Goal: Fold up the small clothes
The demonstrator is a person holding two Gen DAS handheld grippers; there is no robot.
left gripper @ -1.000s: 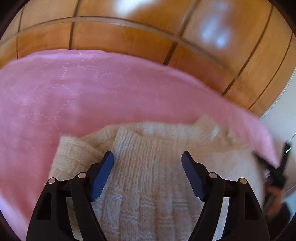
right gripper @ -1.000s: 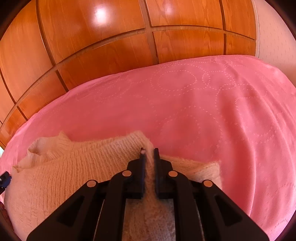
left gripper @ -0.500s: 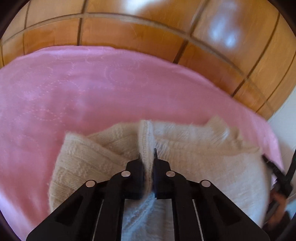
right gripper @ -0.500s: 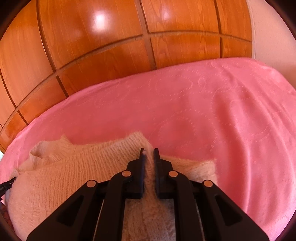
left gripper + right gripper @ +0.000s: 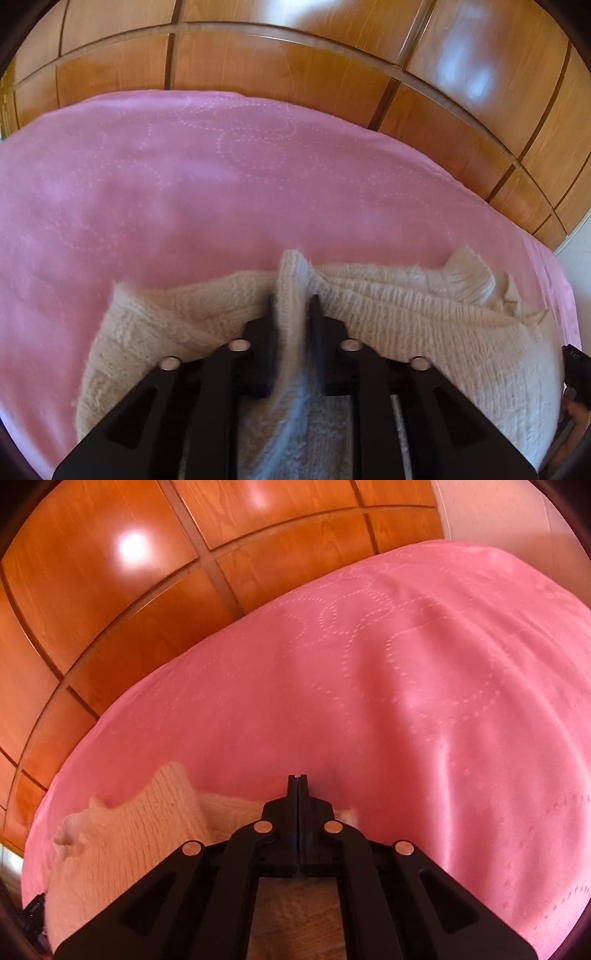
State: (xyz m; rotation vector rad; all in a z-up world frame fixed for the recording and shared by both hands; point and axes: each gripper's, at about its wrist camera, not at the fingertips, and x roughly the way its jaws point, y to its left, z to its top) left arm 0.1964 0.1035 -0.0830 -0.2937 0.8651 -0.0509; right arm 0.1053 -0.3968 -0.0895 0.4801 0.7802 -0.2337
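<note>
A cream knitted sweater [image 5: 424, 317] lies on a pink bedspread [image 5: 184, 192]. My left gripper [image 5: 293, 301] is shut on a raised fold of the sweater, and the knit bunches up between its fingers. In the right wrist view the sweater [image 5: 129, 834] lies at lower left and under the gripper. My right gripper [image 5: 297, 777] is shut with its fingertips pressed together. No knit shows between the tips there, and the sweater is hidden beneath the fingers.
The pink bedspread [image 5: 406, 683] with dotted circle stitching stretches ahead and to the right. A wooden panelled headboard [image 5: 295, 70] stands at the far edge and also shows in the right wrist view [image 5: 122, 602]. The other gripper peeks in at the right edge [image 5: 576, 373].
My left gripper has closed on a fold of the sweater and lifted it. My right gripper has tilted and shifted so the knit no longer shows between its tips.
</note>
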